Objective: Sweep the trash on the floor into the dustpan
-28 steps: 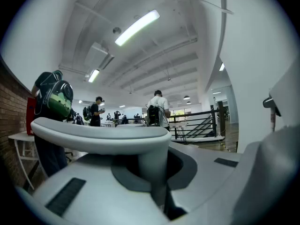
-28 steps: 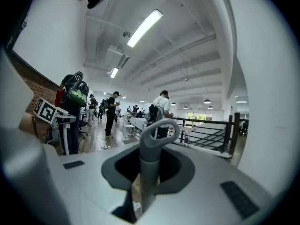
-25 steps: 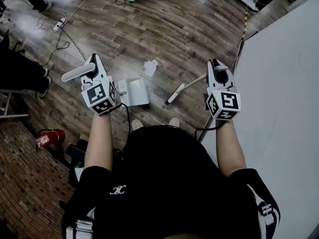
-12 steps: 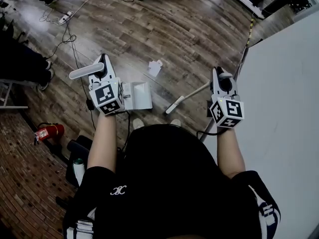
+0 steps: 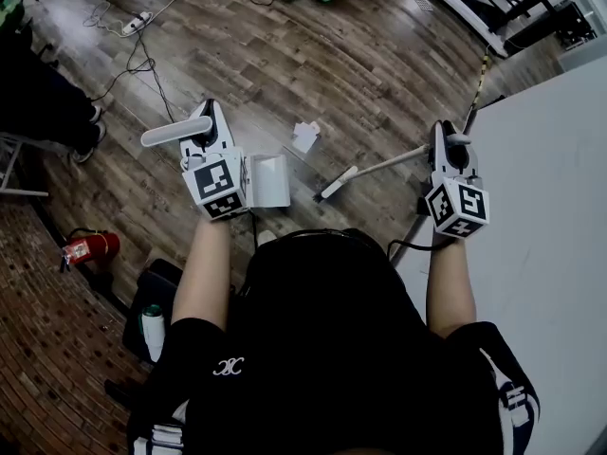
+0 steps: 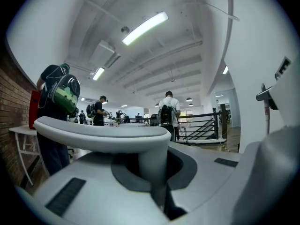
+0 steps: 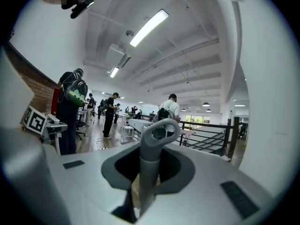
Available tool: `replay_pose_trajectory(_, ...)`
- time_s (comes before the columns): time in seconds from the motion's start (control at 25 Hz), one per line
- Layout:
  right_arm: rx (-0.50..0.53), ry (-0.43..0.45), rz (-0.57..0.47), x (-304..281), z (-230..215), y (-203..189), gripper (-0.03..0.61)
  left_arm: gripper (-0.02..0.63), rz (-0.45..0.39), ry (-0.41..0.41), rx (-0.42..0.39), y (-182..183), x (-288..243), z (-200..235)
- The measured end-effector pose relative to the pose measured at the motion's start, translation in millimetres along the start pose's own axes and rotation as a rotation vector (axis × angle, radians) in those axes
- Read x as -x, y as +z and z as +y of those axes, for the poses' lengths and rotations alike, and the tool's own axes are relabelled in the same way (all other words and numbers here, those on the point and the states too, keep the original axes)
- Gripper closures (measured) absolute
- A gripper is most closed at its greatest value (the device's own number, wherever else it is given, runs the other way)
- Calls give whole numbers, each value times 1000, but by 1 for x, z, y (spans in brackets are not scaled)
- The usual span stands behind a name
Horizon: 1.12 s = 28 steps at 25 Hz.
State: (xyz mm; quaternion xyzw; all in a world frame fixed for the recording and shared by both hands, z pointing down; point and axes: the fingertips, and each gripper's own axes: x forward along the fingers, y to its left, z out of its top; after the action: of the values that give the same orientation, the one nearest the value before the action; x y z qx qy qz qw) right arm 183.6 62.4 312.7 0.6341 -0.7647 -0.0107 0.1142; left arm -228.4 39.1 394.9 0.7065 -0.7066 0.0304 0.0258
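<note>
Left gripper (image 5: 205, 121) fingers (image 6: 70, 191) clenched on dustpan (image 5: 269, 181) handle | right gripper (image 5: 450, 140) fingers grasping broom (image 5: 377, 167) handle | paper scrap (image 5: 304, 136) on floor (image 5: 360, 74) near dustpan

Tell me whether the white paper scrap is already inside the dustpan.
No, the white paper scrap lies on the wooden floor, apart from the dustpan and outside it.

Large open-plan lab workspace.
Shown by wood-plank floor (image 5: 360, 74) with power strip (image 5: 136, 23), fire extinguisher (image 5: 90, 247), brick wall (image 6: 14, 93), ceiling strip lights (image 6: 144, 28), rows of white benches (image 7: 140, 124), backpacked people (image 6: 167, 112), black railing (image 6: 201, 125).
</note>
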Motion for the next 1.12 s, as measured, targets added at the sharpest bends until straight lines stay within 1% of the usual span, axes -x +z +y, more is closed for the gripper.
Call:
replay_pose_trajectory(0.16, 26, -22, -17, -19, 10, 14, 511, 614, 5, -12, -16, -5, -13, 14)
replay_pose_trajectory(0.32, 68, 12, -17, -47, 19, 17, 511, 612, 49, -5, -27, -16, -32, 18)
replay_pose_trajectory(0.48, 69, 45, -15, -86, 6, 11, 511, 612, 65, 21, -32, -18, -61, 14)
replay_pose_trajectory(0.68, 41, 133, 9, -138, -14, -3, 511, 612, 96, 58, -36, -21, -101, -1)
replay_pose_trajectory(0.8, 34, 209, 40, -164, -26, -14, 511, 612, 117, 59, -39, -27, -120, -20)
replay_pose_trajectory(0.88, 38, 261, 48, -180, -30, -18, 511, 612, 122, 71, -38, -32, -136, -28)
replay_pose_trajectory(0.96, 46, 301, 61, -194, -31, -26, 511, 612, 132, 100, -35, -38, -149, -33)
replay_pose_trajectory(1.12, 100, 414, 89, -208, -24, -50, 511, 612, 164, 119, -45, -49, -171, -51)
